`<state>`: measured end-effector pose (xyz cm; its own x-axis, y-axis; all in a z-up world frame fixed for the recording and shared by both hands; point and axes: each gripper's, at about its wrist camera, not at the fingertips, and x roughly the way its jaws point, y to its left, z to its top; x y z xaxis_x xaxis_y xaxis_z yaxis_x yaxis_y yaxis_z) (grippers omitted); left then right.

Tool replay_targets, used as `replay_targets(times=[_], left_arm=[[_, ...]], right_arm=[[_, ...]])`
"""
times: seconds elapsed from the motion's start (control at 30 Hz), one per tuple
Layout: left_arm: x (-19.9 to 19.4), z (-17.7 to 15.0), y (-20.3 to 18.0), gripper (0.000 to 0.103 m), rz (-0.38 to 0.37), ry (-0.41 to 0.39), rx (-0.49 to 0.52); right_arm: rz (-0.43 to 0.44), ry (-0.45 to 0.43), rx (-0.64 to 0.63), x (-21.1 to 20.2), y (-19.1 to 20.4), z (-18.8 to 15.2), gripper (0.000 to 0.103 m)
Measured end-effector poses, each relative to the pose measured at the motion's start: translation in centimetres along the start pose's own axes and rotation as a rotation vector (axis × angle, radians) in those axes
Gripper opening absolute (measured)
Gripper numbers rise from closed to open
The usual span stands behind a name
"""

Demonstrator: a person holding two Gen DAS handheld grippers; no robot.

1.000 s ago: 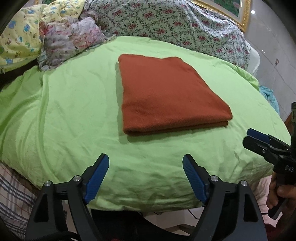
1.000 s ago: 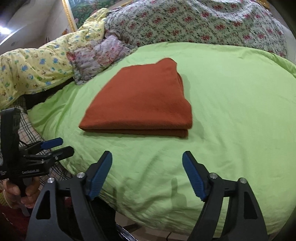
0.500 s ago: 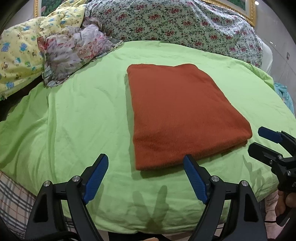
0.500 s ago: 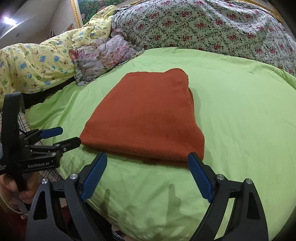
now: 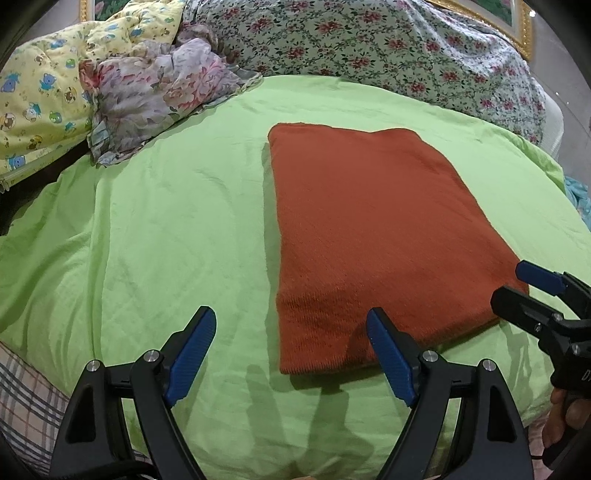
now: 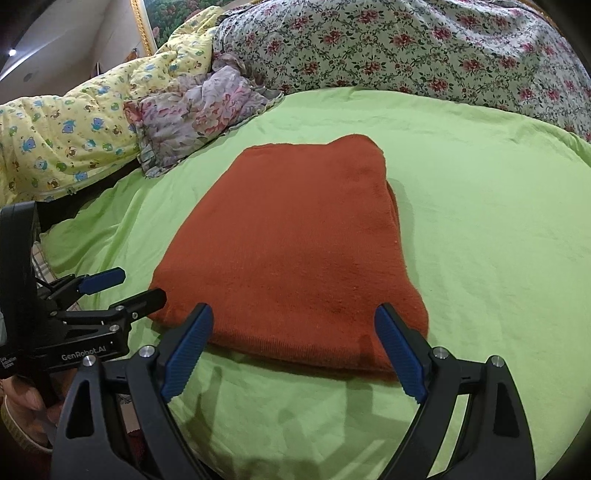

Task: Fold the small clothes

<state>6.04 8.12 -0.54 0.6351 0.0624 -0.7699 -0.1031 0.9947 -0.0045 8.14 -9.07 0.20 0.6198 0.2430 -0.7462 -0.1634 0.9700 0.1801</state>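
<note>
Both spread wide, gripping nothing: left tool and right tool at near edge of folded rust sweater on green bedspread

The near edge of the folded rust-red garment is partly hidden behind the blue pads of the right tool, so whether they touch it cannot be told. Behind the garment, the gold picture frame is cut off by the top edge. The hand holding the other tool is mostly out of view.
</note>
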Motion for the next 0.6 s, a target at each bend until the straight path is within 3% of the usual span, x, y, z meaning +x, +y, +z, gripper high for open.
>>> replay_targets(times=[0.6], left_arm=[[0.53, 0.20, -0.23, 0.085, 0.050, 0.029, 0.032]], right_arm=[[0.012, 0.026, 0.027, 1.09, 0.24, -0.05, 0.089]])
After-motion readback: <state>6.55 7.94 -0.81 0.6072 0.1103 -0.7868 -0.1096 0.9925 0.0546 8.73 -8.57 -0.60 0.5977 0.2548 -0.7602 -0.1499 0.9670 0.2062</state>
